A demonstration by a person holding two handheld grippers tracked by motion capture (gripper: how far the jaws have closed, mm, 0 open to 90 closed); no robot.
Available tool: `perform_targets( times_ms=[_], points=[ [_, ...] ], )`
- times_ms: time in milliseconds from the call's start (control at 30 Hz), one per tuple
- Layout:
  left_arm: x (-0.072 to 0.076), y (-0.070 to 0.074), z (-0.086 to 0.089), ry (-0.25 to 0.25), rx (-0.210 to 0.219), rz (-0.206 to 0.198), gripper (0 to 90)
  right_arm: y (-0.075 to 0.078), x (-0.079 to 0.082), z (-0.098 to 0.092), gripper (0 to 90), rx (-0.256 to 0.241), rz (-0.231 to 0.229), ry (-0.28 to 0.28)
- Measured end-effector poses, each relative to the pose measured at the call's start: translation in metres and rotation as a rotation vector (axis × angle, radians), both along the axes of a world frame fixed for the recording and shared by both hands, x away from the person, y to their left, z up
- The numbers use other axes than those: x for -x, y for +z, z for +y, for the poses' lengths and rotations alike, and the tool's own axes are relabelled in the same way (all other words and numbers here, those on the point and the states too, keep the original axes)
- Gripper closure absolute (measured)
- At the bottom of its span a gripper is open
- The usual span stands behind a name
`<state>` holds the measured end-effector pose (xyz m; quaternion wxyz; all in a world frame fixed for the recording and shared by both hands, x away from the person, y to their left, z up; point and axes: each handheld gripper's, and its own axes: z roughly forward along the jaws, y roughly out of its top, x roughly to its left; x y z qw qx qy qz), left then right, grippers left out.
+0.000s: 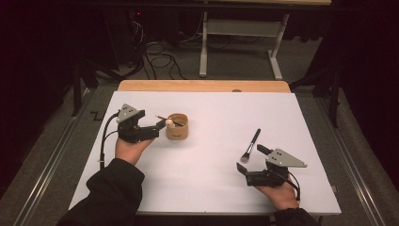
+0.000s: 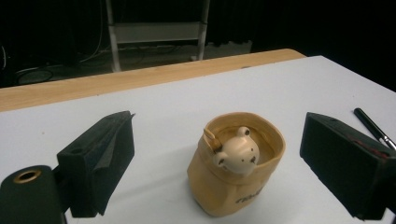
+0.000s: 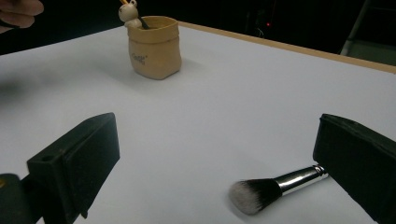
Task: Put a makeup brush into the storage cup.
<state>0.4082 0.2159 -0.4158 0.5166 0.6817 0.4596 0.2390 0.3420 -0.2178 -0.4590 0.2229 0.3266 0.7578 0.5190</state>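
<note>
My left gripper has its jaws spread wide and holds nothing. Just past them stands the tan pot, with a little bear-head stick leaning inside it. My right gripper is spread wide too, with the makeup brush lying flat between its jaws (I cannot tell if one jaw touches the handle). The left gripper view shows the bear's face; the high view shows a small pale knob. There is lots of bare white counter between pot and brush. The pot sits far from every edge; the brush is nearer my side.
</note>
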Motion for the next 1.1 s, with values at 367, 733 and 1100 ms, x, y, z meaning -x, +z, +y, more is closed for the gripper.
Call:
perform_targets(
  times_ms=[367, 733, 1100],
  points=[
    [0.020, -0.005, 0.003, -0.010, -0.015, 0.006, 9.7, 0.000, 0.000, 0.000, 1.1, 0.005, 0.000, -0.004],
    [0.046, -0.009, 0.000, -0.048, -0.016, -0.015, 8.7, -0.001, 0.000, 0.000, 1.0, 0.006, -0.002, -0.004],
    [0.074, -0.014, -0.002, -0.076, -0.006, 0.000, 8.6, -0.001, 0.001, 0.001, 1.0, 0.010, -0.004, -0.003]
  ],
)
